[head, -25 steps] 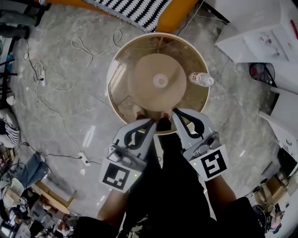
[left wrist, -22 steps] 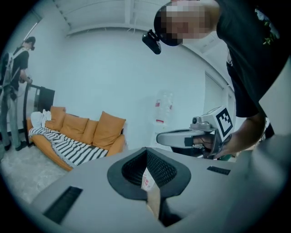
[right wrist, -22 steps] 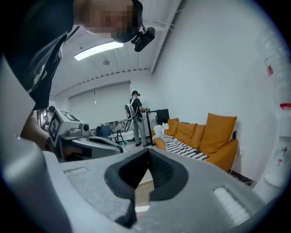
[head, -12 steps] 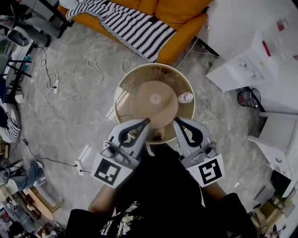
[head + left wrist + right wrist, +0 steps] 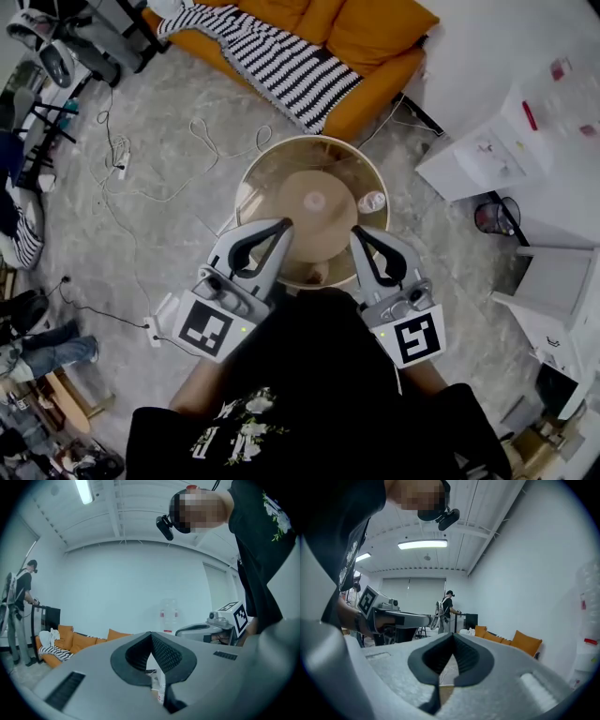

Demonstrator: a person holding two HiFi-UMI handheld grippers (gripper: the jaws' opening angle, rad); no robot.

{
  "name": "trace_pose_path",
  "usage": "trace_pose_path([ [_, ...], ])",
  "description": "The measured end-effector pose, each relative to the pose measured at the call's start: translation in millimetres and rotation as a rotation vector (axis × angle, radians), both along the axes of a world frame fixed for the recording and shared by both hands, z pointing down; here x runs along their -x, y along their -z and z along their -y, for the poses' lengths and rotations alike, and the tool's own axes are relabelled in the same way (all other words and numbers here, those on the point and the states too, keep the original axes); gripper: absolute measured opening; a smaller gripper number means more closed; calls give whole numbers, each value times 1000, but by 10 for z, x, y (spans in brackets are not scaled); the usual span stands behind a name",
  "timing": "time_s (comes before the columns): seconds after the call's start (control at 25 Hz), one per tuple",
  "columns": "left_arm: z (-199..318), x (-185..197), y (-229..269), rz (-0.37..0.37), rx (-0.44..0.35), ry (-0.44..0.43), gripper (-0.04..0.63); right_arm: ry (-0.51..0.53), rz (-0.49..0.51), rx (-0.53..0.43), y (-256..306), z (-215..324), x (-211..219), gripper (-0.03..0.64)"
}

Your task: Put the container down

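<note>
The container stands on the round table, right of its centre. The left tool and right tool hover over the table's near side, each pressed together and empty.

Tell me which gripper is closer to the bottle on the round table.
The right gripper: its tips sit just short of the bottle, while the left gripper is farther off, toward the table's other side.
</note>
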State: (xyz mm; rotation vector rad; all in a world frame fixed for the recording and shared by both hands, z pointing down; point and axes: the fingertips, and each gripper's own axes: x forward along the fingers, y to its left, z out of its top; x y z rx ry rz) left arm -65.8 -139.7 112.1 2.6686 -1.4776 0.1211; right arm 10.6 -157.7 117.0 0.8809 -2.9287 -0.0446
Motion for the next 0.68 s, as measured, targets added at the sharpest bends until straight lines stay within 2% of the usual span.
trace_pose_path([
  [0.28,42,17,24,27,-22,4,5,0,1,-2,-28,30,9,-6],
  [0.68,98,-50,-66,51,-13,0,5,14,-8,7,-135,104,13,-6],
])
